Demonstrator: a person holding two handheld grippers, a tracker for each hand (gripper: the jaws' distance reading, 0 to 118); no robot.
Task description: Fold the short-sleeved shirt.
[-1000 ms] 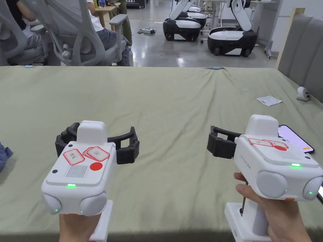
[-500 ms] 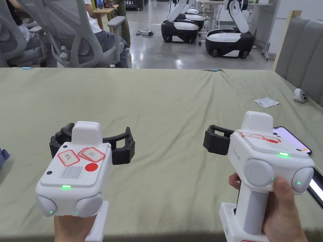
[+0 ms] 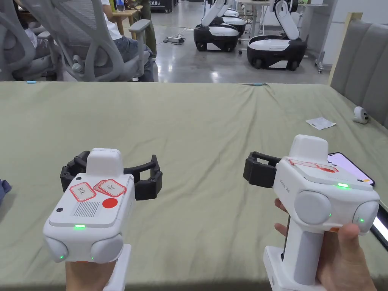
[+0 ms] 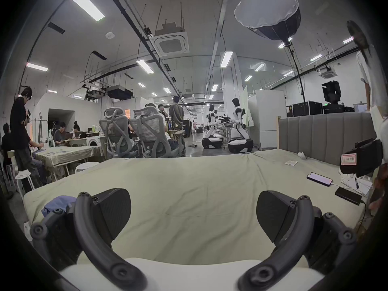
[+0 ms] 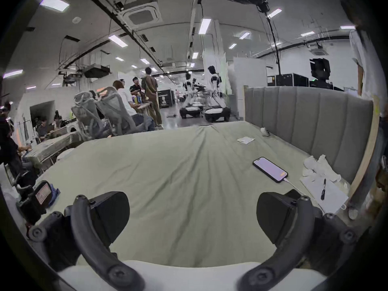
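Though hardly moved in the last half second, holds both tools low over the green bed sheet (image 3: 197, 125), near its front edge. Keeps the left gripper (image 4: 193, 218) level, jaws spread wide with bare sheet between them, pinching nothing. Has tipped the right gripper (image 5: 193, 218) within the last second from lying flatter to standing more upright on its handle; now steady, jaws likewise spread wide and empty. Amounts, by the look of it, to settling into a ready pose, not to any work on cloth.

Leaves the shirt (image 4: 58, 203), seemingly the crumpled blue heap, at the far left edge of the sheet: off to the left of the left gripper, well apart from the right one, untouched. Means no fold begun. Still to fetch the shirt, bring it to the bare middle and spread it flat. Calls, most likely, for a leftward reach with the left gripper first.

Worth minding the phone (image 5: 269, 169) and a pen (image 5: 323, 188) on the right side near the headboard (image 5: 304, 117); best kept clear of spread-out cloth.
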